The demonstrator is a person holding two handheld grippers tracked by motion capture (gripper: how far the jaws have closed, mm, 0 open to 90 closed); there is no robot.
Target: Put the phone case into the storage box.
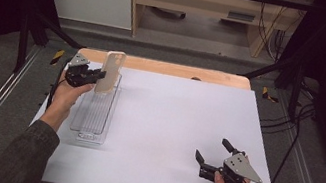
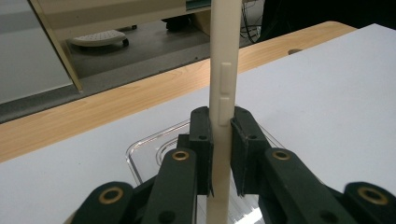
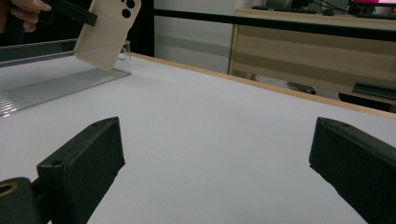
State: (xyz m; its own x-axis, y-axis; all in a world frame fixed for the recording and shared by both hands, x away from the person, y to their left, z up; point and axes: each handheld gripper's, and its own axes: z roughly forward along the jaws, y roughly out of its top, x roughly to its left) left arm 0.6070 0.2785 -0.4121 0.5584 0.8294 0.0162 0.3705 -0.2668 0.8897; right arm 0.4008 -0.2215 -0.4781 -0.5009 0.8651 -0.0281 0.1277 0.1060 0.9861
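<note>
High view, clear tray [image 1: 88, 131] under phone case [image 1: 110, 72]

Phone case [image 2: 223, 93] top beyond the left gripper view's upper edge, its lower end behind tray wall [image 3: 56, 49].

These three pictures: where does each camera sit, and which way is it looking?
High view: above the person's side, looking forward and down on the table; both forearms, left gripper, right gripper.
Left gripper view: rides the left gripper, looking along its jaws, shut on the phone case over the clear tray.
Right gripper view: rides the right gripper, low over the table, between its open jaws.
Shared: the right gripper view and high view both show the case held above the tray.
</note>
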